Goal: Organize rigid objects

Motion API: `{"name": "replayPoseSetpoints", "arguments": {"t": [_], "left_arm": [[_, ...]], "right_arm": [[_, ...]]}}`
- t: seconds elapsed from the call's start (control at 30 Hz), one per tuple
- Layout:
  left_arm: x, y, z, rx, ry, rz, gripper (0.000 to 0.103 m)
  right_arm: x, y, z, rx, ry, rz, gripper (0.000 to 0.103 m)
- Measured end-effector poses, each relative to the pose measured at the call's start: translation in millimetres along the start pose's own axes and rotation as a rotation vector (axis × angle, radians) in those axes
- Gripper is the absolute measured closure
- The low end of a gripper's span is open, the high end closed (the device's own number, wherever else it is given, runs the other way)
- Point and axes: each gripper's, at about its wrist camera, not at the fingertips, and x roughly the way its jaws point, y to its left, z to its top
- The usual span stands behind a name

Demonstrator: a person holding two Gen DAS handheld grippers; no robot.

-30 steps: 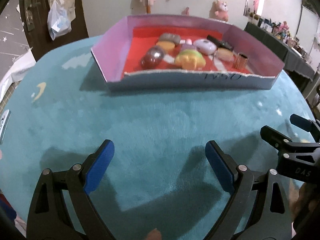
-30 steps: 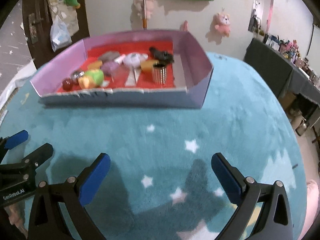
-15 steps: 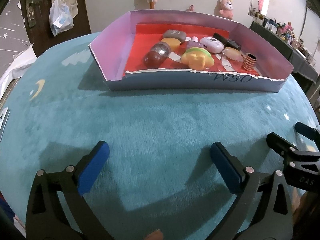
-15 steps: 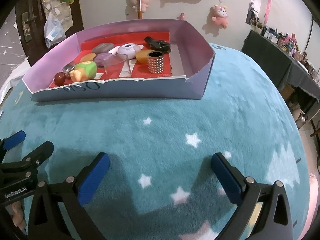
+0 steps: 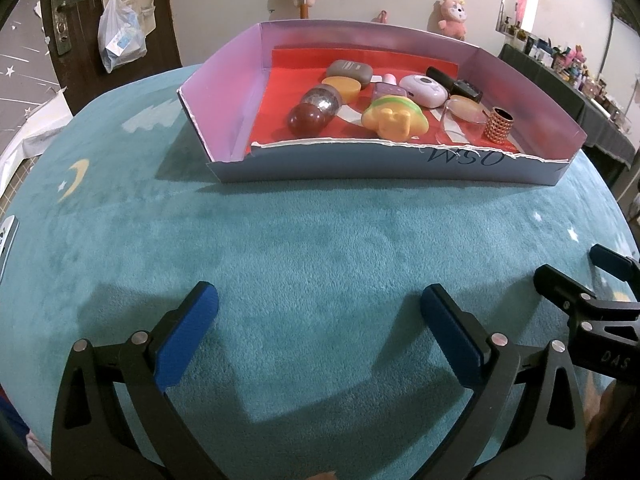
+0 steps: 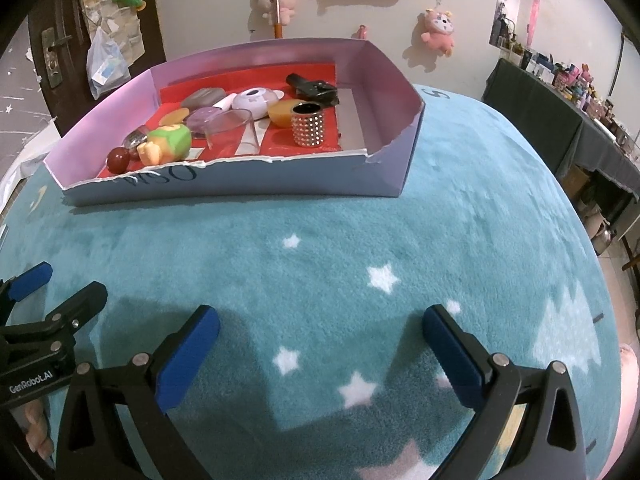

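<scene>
With both the left tool (image 5: 318,308) and right tool (image 6: 320,330) released and empty short of the box (image 5: 400,168), crowded, touching objects like the studded cup (image 6: 307,124) inside it risk being knocked aside.

The rug (image 6: 400,240) is teal plush, dotted with white stars and a yellow moon (image 5: 76,174). The box (image 5: 224,92) has lilac walls, a red floor and a pale blue front lettered dark blue. In it lie a maroon ball (image 5: 309,119), a silver ball (image 5: 323,98), a yellow and green toy (image 5: 394,118), a studded metallic cup (image 6: 307,124) and a black clip (image 6: 314,88). Both tongs are black with blue pads (image 5: 188,340).
</scene>
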Motion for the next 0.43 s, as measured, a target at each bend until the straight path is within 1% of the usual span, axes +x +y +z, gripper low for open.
{"name": "replayPoseSetpoints", "arguments": {"t": [0.43], "left_arm": [[0.2,-1.0,0.7,0.0,-0.001,-0.002,0.0]], "right_arm": [[0.4,0.3,0.4,0.0,0.0,0.001,0.0]]}}
